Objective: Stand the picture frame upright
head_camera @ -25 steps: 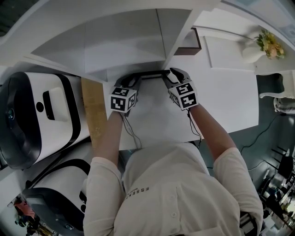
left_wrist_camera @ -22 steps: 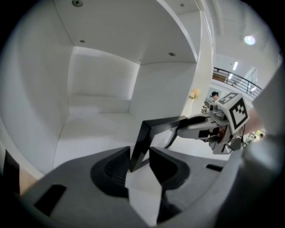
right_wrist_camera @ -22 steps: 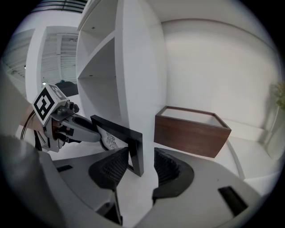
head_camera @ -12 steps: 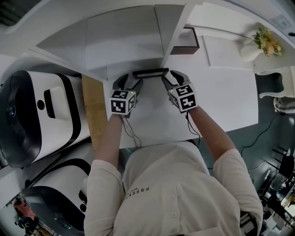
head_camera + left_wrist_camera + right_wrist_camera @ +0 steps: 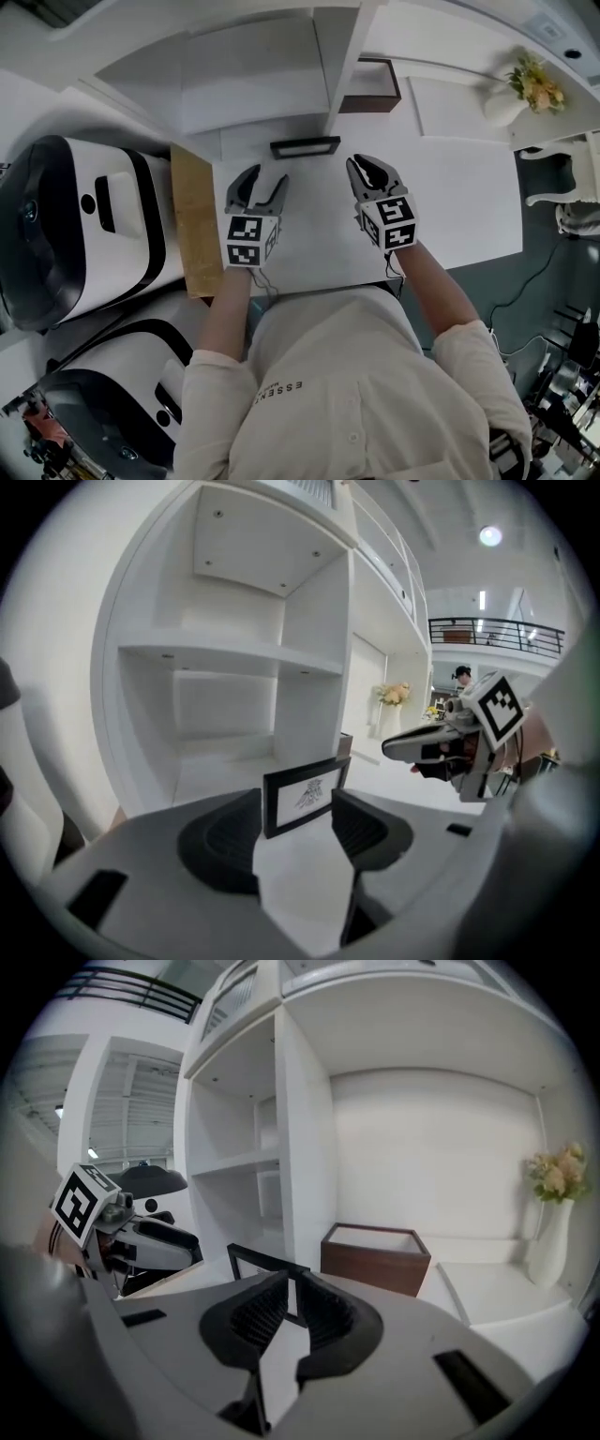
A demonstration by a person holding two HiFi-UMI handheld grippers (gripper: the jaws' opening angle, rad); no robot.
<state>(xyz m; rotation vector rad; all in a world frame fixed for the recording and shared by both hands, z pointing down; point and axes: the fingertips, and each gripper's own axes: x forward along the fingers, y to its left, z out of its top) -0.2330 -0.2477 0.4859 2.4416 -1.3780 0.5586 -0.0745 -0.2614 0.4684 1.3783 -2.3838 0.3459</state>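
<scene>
Left tongs (image 5: 267, 175): jaws wide and closing, nothing between them; the frame shows only through the gap, farther off. Right tongs (image 5: 367, 169): jaws narrow and closing, likewise empty. Both hover over the white desk (image 5: 450, 202), clear of the picture frame (image 5: 305, 147), which stands upright on the desk between and beyond them, just in front of the shelf unit (image 5: 253, 75).

Step in hand, as judged: the frame appears set up and let go, so the task looks nearly complete. The next move calls only for drawing both tongs clear without brushing the frame.

Not resolved: the frame's rear prop is hidden, so whether it stands free or leans on the shelf post cannot be told. The right tongs' own jaws cover part of the frame (image 5: 246, 1265). Its drawing (image 5: 307, 794) is too small to read.
</scene>
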